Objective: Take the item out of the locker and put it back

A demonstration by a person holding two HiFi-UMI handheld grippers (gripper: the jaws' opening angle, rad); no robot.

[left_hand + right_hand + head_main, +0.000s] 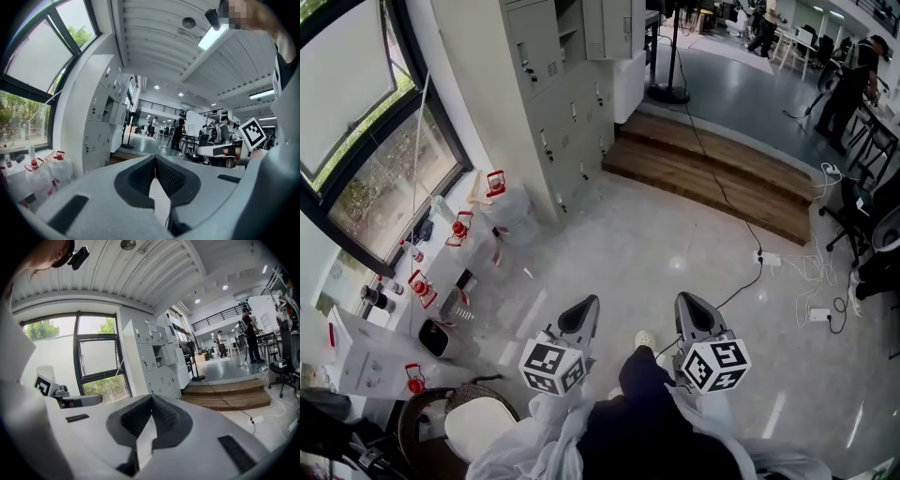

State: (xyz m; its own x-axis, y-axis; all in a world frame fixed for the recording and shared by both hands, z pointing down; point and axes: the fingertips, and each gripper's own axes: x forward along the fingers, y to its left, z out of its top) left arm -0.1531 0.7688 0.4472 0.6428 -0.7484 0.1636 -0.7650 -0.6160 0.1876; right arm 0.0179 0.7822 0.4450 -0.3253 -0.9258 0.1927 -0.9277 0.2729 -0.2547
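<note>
The left tool (586,307), white-and-grey plastic with a black-and-white marker cube, is pointing forward and down, its black ribbed jaws pressing together with nothing between them. The right tool (687,305), of the same make, is sitting just beside it, jaws likewise meeting empty. White sleeves (536,429) are trailing behind both tools.

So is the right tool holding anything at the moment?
No, the right tool is shut, its jaws closed together with nothing between them.

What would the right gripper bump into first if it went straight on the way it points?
Likely the lockers, around their bottom row beside the wooden step; only open floor seems to lie between, though depth is unclear.
</note>
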